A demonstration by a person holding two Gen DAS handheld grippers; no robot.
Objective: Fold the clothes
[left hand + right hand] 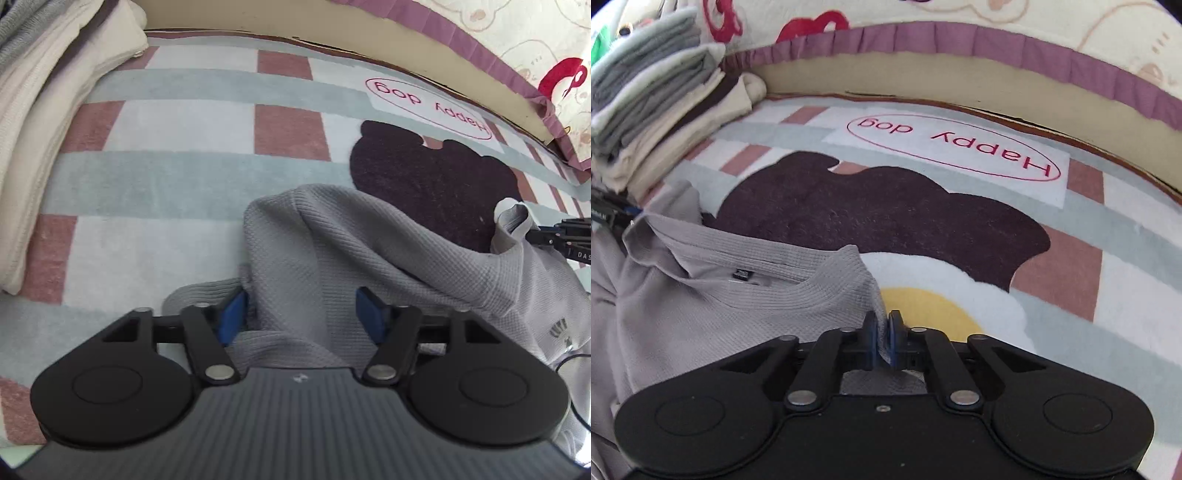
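A grey waffle-knit shirt (pixel 332 251) lies bunched on the checked "Happy dog" blanket (pixel 192 122). My left gripper (pixel 301 314) is open, its blue pads on either side of a raised fold of the shirt. In the right wrist view the shirt (pixel 701 295) shows its collar and black neck label. My right gripper (pixel 882 339) is shut on the shirt's shoulder edge beside the collar. The right gripper also shows at the right edge of the left wrist view (pixel 554 236), pinching lifted fabric.
A stack of folded cream and grey clothes (pixel 657 110) sits at the blanket's far left, also seen in the left wrist view (pixel 48 92). A bed edge with a purple frill (pixel 997 48) runs along the back. A black cable (pixel 576 369) lies at the right.
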